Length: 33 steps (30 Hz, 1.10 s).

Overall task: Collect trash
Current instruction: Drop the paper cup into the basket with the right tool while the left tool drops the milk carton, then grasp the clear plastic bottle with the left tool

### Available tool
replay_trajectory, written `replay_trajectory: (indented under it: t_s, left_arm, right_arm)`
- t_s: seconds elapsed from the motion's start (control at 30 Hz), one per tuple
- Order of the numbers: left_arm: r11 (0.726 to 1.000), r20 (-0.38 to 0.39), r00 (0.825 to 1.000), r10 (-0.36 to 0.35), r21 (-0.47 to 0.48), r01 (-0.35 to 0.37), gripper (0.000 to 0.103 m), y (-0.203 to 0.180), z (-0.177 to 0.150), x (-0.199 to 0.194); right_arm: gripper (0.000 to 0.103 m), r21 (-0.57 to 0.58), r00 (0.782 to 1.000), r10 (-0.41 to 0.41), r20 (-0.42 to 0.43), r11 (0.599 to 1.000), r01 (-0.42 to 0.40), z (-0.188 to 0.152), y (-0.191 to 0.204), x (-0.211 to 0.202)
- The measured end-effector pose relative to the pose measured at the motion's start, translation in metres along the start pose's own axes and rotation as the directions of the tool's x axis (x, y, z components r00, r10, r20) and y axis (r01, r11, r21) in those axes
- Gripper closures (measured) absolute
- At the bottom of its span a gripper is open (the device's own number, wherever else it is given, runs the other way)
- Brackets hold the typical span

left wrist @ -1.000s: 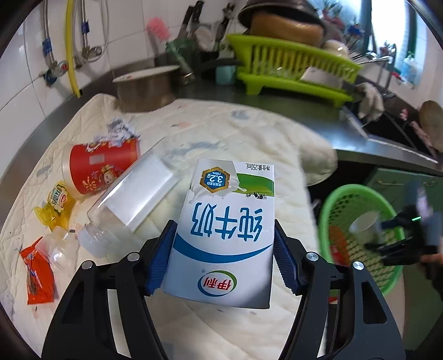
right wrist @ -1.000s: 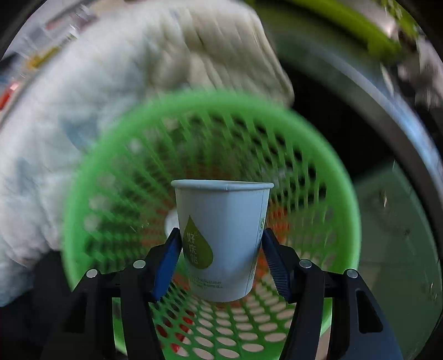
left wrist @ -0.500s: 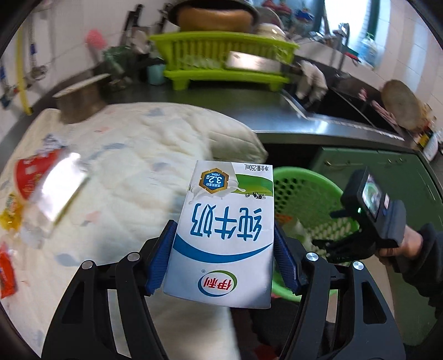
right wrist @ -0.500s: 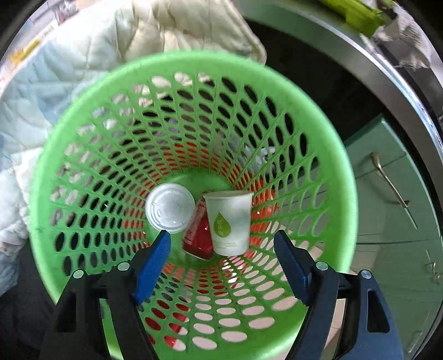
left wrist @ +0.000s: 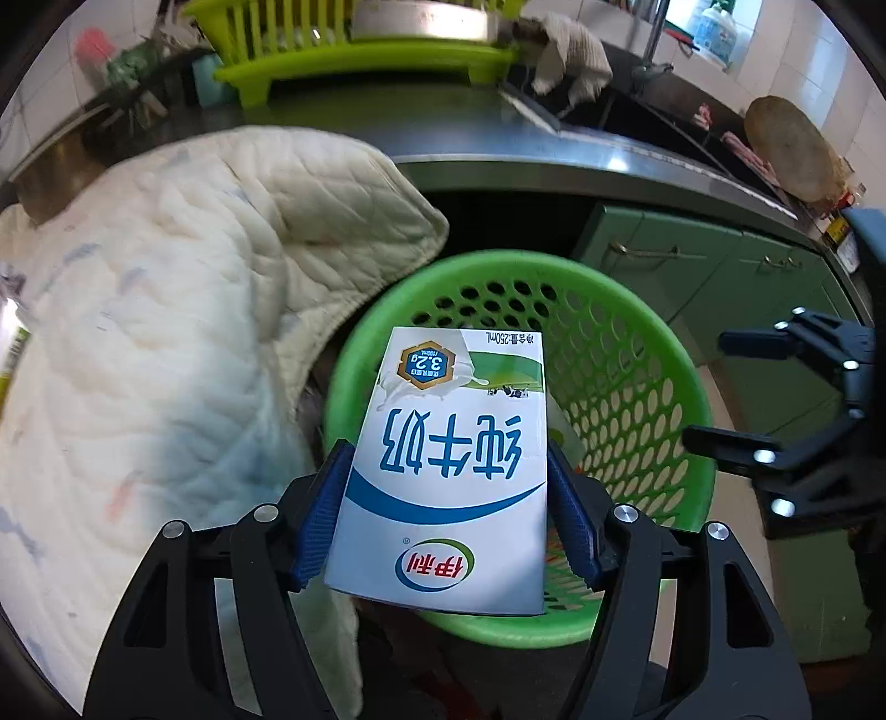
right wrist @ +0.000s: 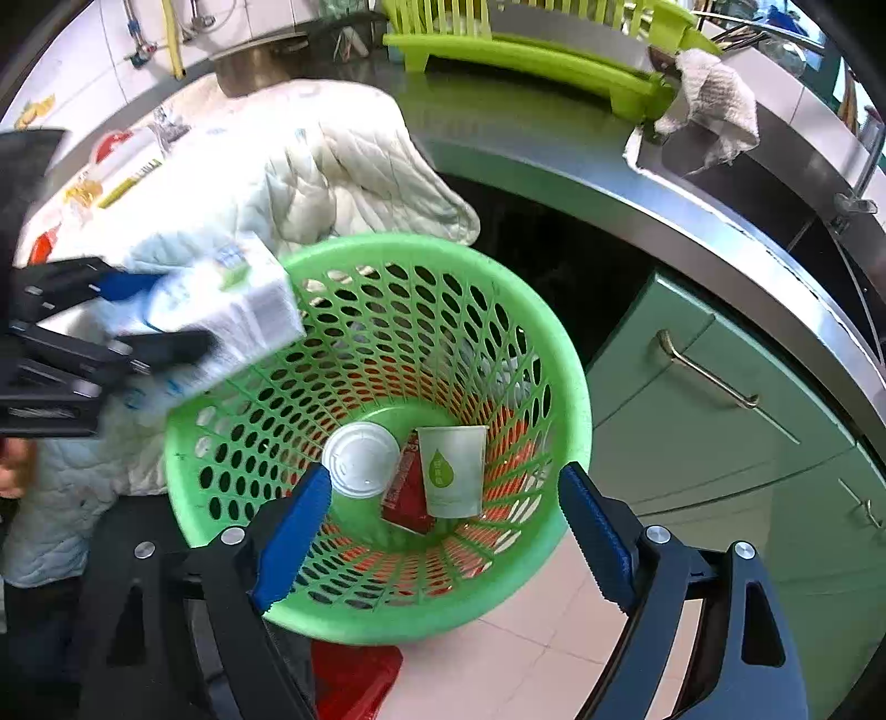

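Observation:
My left gripper (left wrist: pixel 448 498) is shut on a white and blue milk carton (left wrist: pixel 448 471) and holds it over the near rim of the green mesh basket (left wrist: pixel 653 354). From the right wrist view the carton (right wrist: pixel 221 310) juts over the basket's left rim (right wrist: pixel 565 387). My right gripper (right wrist: pixel 443 526) is open and empty above the basket; it shows at the right edge of the left wrist view (left wrist: pixel 736 387). In the basket lie a white paper cup (right wrist: pixel 451 471), a white lid (right wrist: pixel 360 459) and a red wrapper (right wrist: pixel 407 498).
A quilted white cloth (right wrist: pixel 332 160) covers the counter left of the basket, with more trash (right wrist: pixel 111 166) at its far end. A steel counter edge (right wrist: pixel 692 210), green cabinet doors (right wrist: pixel 720 415), a sink and a green dish rack (right wrist: pixel 526 50) lie behind.
My left gripper carried the milk carton from over the cloth to above the basket. My right gripper let go of the paper cup, which dropped into the basket, then rose and pulled back.

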<state>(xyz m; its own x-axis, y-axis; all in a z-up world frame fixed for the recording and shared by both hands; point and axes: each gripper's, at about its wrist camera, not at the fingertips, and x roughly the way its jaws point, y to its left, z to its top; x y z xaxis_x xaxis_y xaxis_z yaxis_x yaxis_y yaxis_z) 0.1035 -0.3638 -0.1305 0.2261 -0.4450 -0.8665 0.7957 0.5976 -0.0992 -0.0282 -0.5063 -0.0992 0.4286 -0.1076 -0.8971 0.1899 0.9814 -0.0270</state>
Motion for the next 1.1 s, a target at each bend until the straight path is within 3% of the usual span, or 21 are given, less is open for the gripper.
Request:
replay_trajectory:
  t_s: [0.1,0.17,0.33,0.63,0.8,1.1]
  left_arm:
    - [1.0,-0.02,1.0,-0.018,-0.014,0.018,0.034,-0.004,-0.001,0.01]
    - [1.0,-0.028,0.999,-0.02,-0.019,0.019,0.027,-0.006,-0.003,0.013]
    - [1.0,-0.014,1.0,-0.015,-0.016,0.015,0.027,-0.005,-0.008,0.006]
    - [0.996,0.07,0.995,0.068,-0.058,-0.064,0.027,0.033,-0.017,-0.047]
    - [0.986,0.117,0.982,0.146,-0.101,-0.134,0.027,0.073,-0.022,-0.082]
    - [0.942,0.15,0.938,0.312,-0.179,-0.284,0.027,0.159,-0.014,-0.131]
  right_arm:
    - [0.022,0.011,1.0,0.015,0.019,1.0,-0.016,-0.004,0.0,-0.007]
    - [0.022,0.024,0.999,0.037,0.027,0.999,-0.038,-0.006,0.0,-0.009]
    - [0.022,0.03,0.998,0.04,0.04,0.999,-0.041,-0.005,0.001,-0.011]
    - [0.022,0.004,0.995,0.07,0.068,0.998,-0.07,0.006,0.02,-0.016]
    - [0.02,-0.03,0.993,0.092,0.078,0.996,-0.09,0.016,0.04,-0.018]
    - [0.02,-0.111,0.987,0.13,0.097,0.987,-0.119,0.041,0.08,-0.023]
